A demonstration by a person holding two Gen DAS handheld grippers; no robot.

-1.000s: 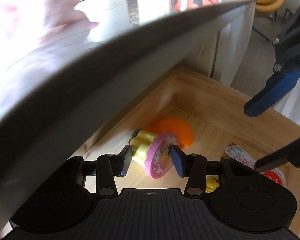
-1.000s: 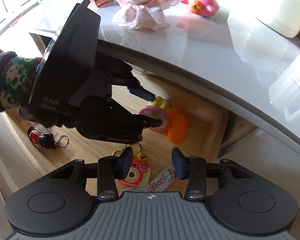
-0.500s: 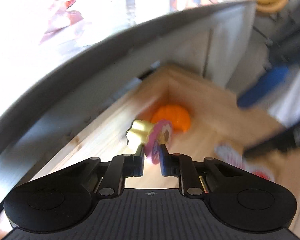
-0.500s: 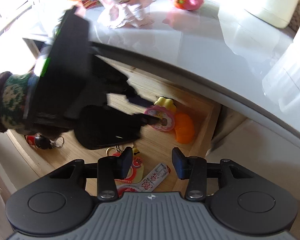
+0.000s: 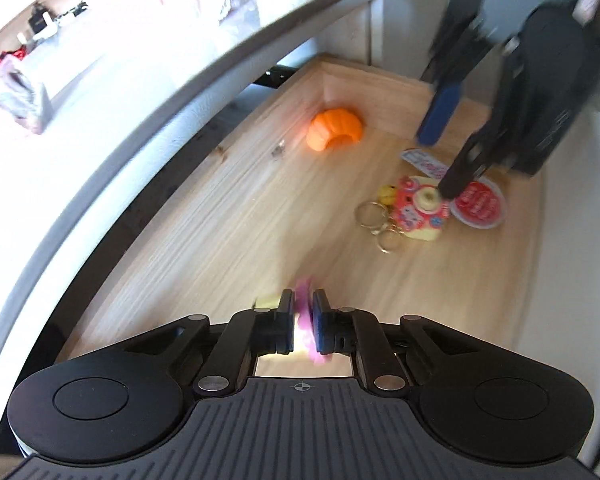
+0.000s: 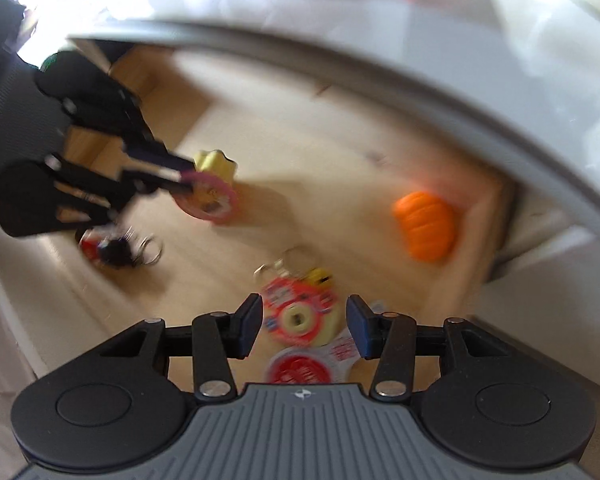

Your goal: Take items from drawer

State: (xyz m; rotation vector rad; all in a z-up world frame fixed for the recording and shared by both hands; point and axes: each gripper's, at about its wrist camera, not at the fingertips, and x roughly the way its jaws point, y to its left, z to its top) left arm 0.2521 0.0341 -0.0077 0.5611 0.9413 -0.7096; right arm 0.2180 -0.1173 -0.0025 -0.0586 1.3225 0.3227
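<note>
Left tongs (image 5: 302, 312), open a second ago, now grip the pink toy (image 6: 209, 197). Right tongs (image 6: 302, 326) open, straddling the camera keychain (image 6: 298, 316) in the drawer (image 5: 236, 216).

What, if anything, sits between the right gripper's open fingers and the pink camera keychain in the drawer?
Nothing visible. The right gripper hangs open directly over the pink camera keychain, with no object between. The orange pumpkin toy lies off toward the drawer corner, and the left gripper is well aside, shut on the pink-and-yellow toy.

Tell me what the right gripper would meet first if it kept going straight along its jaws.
Probably the pink toy camera keychain: it lies on the drawer floor between the right gripper's open jaws. Depth is unclear through blur.
</note>
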